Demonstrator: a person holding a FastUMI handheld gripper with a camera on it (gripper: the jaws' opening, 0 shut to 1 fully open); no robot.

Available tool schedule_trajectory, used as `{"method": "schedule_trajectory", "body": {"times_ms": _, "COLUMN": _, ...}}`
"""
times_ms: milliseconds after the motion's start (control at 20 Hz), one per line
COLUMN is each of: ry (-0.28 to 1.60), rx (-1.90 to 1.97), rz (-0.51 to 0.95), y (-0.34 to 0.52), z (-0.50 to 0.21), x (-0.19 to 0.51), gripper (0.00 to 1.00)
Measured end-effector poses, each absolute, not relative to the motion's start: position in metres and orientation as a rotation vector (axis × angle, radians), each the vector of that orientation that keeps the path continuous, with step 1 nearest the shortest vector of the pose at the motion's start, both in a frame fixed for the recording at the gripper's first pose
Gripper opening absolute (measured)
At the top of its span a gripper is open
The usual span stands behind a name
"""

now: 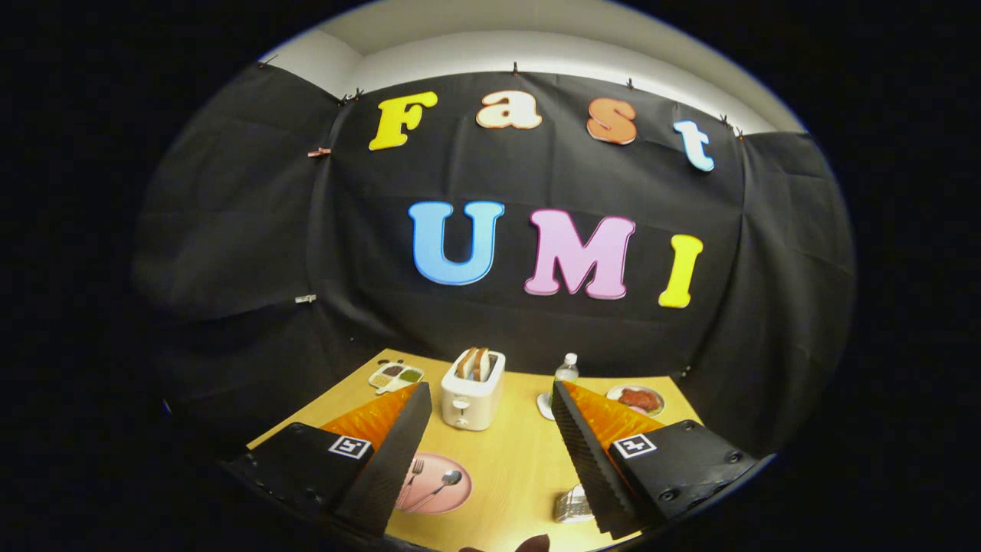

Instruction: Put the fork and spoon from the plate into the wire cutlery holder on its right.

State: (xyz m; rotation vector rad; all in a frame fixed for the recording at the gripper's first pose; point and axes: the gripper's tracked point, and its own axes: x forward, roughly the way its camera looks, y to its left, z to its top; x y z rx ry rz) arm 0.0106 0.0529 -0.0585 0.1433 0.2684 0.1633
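Observation:
A pink plate (454,494) lies on the wooden table just inside my left finger. On it rest a fork (414,472), partly hidden by that finger, and a spoon (441,486) beside it. The wire cutlery holder (572,505) stands to the plate's right, tucked against my right finger and half hidden by it. My gripper (490,399) hovers well above the table, open, with a wide gap and nothing between the fingers.
A white toaster (472,399) with bread slices stands beyond the plate, between the fingers. Behind are a small water bottle (565,372), a plate of food (638,399) at the far right and a divided tray (395,376) at the far left.

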Motion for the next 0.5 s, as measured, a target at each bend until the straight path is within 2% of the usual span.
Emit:
{"method": "schedule_trajectory", "body": {"times_ms": 300, "ry": 0.718, "rx": 0.264, "rz": 0.287, "y": 0.111, "z": -0.167, "x": 0.000, "gripper": 0.97}}
{"method": "schedule_trajectory", "body": {"times_ms": 500, "ry": 0.905, "rx": 0.259, "rz": 0.337, "y": 0.142, "z": -0.232, "x": -0.009, "gripper": 0.96}}
